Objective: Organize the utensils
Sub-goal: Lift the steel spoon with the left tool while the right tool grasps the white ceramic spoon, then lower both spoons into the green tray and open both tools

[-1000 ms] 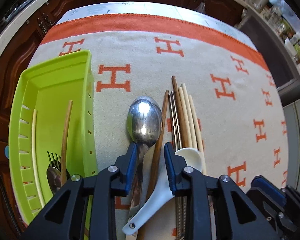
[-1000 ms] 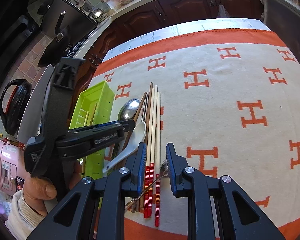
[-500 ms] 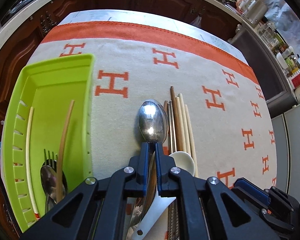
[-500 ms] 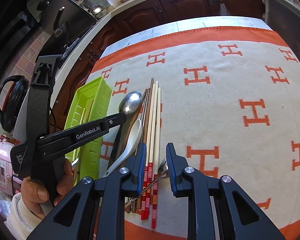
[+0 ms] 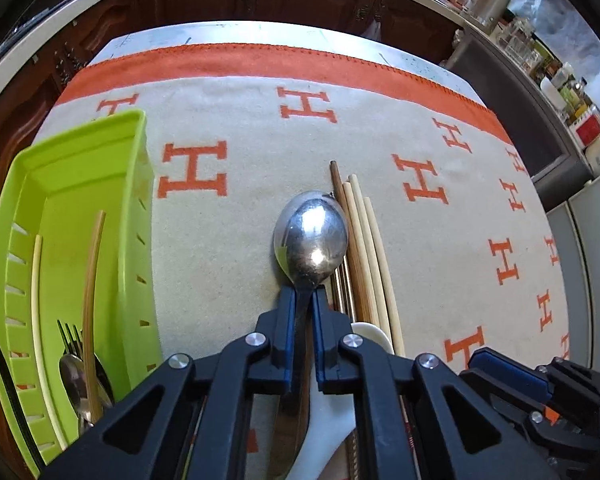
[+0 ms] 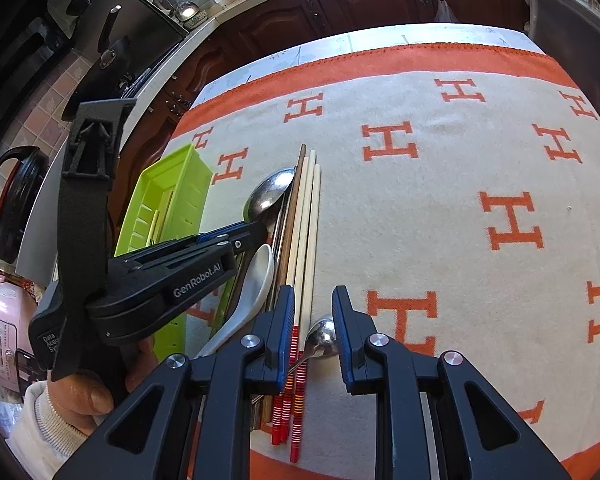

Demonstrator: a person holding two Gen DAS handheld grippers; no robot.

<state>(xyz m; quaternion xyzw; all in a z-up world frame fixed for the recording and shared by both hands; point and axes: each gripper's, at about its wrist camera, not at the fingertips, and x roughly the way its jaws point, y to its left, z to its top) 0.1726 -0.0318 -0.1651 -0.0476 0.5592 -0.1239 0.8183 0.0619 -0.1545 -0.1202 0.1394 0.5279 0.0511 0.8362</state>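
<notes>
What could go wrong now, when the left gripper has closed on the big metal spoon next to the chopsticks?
1. The left gripper pinches the metal spoon only at its thin neck; the heavy bowl may swing or slip out.
2. The white ceramic spoon and chopsticks lie right against it; lifting could drag or scatter them.
3. The green tray already holds utensils; a drop could jostle them.

Steel spoon [image 5: 311, 236] handle hidden btwn/under left gripper [image 5: 303, 300]; white spoon [image 5: 370, 330] mostly covered by its frame; fork [image 5: 70, 336] & chopsticks' [image 6: 296, 420] lower ends cut off/hidden.
</notes>
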